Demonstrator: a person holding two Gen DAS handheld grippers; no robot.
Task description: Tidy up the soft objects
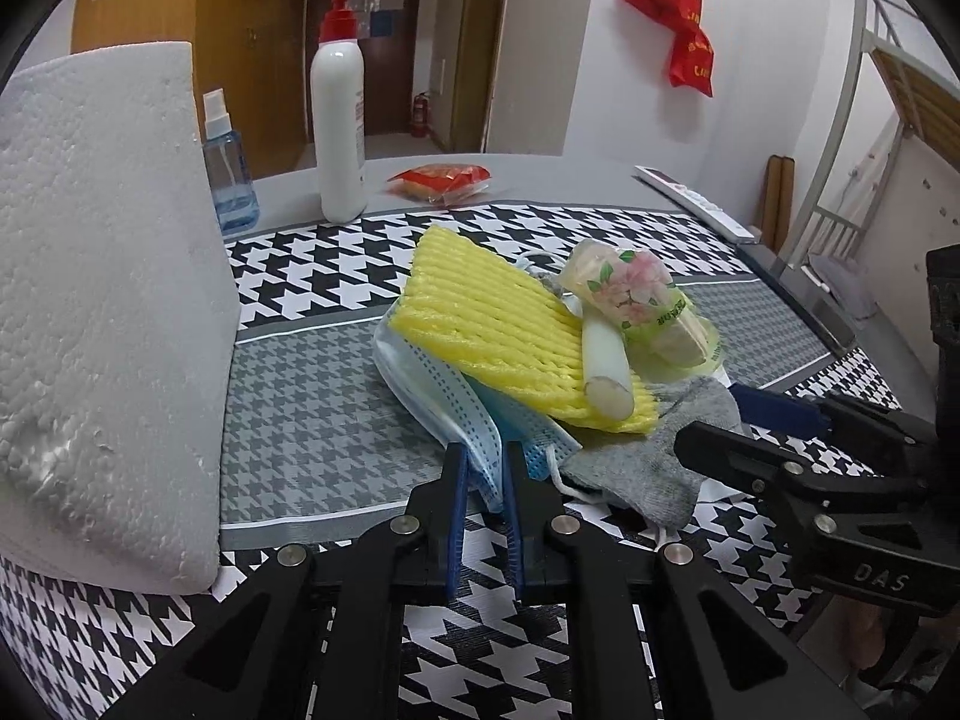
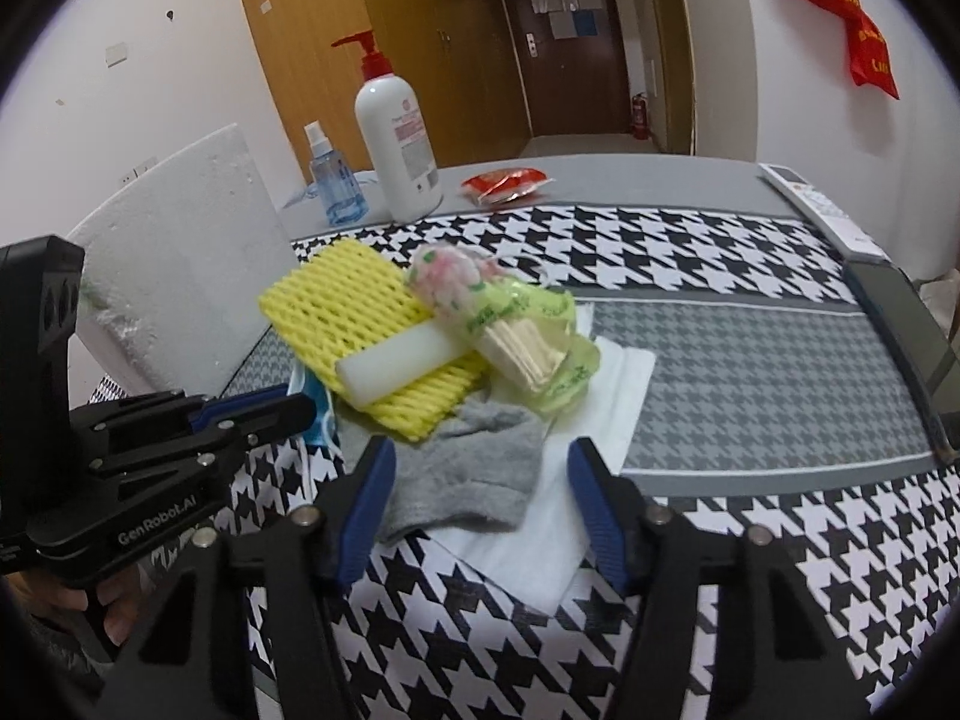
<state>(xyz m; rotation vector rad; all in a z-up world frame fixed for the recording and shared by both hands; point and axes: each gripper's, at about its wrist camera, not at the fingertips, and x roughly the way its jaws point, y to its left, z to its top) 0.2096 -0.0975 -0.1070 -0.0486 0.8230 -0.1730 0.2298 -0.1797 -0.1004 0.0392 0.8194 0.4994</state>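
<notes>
A pile of soft things lies on the houndstooth mat: a yellow foam net, a white foam cylinder, a floral plastic bag of sticks, a grey sock, a white cloth and blue face masks. My left gripper is shut on the edge of a blue face mask; it shows at the left of the right wrist view. My right gripper is open, its fingers either side of the grey sock.
A white styrofoam block stands at the left. A white pump bottle, a blue spray bottle, a red snack packet and a remote lie behind the pile.
</notes>
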